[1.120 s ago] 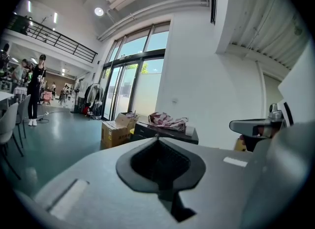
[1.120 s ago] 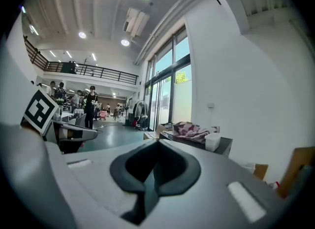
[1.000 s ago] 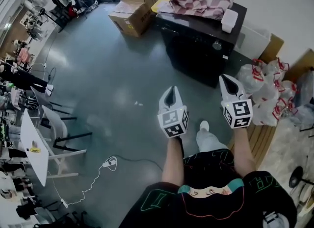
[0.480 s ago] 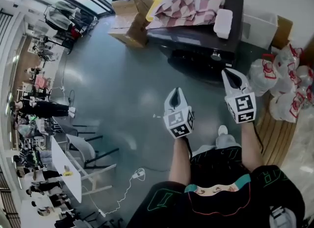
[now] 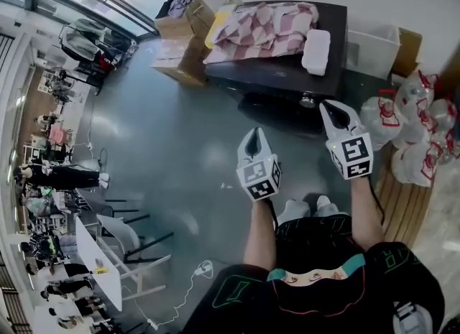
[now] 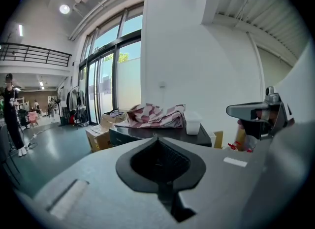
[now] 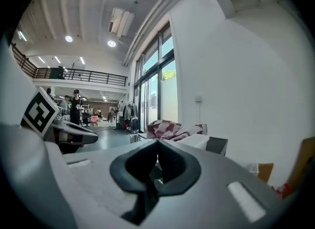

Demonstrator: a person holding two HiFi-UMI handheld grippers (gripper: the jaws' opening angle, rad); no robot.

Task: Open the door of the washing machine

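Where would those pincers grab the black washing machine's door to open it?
Likely on the front face of the washing machine, which faces the person, so come straight from the front. That face is dark; no handle or door edge can be made out.

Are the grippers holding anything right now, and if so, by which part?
Nothing is held. The left gripper and right gripper both have their jaws shut and empty, apart from the washing machine.
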